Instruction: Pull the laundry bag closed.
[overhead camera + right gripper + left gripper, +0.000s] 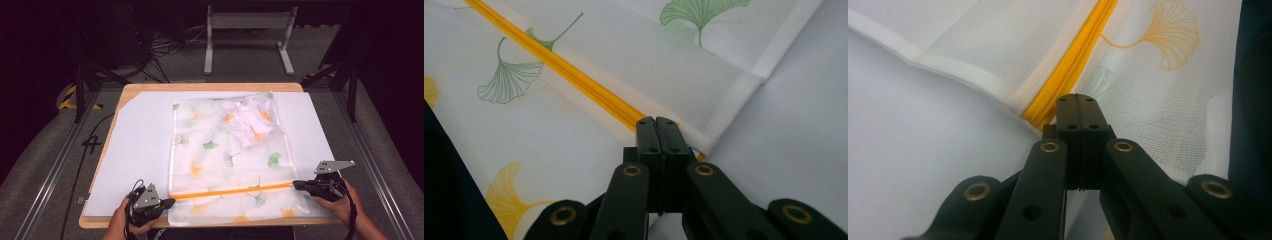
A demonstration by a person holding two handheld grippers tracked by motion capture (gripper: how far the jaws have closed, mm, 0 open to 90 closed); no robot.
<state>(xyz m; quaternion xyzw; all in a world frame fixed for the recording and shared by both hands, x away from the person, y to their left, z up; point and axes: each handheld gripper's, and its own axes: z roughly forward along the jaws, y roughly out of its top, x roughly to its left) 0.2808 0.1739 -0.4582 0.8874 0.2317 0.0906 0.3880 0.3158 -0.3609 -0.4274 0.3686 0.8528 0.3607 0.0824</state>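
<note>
A see-through mesh bag (225, 150) printed with green and orange ginkgo leaves lies flat on a white sheet (140, 145). An orange zipper (230, 191) crosses its near end. A crumpled white garment (247, 122) sits inside the bag at the far right. My left gripper (172, 202) is shut, its tip at the zipper's left end. In the left gripper view the closed jaws (1077, 97) meet the zipper (1078, 55) at the bag's hem. My right gripper (295, 185) is shut at the zipper's right end (656, 120), by the bag's corner. Whether either pinches fabric, I cannot tell.
The white sheet covers a wooden table (200, 87) whose near edge runs just in front of both hands. Bare sheet lies left and right of the bag. Beyond the table stand a grey metal frame (247, 22), cables and dark tripod legs on the floor.
</note>
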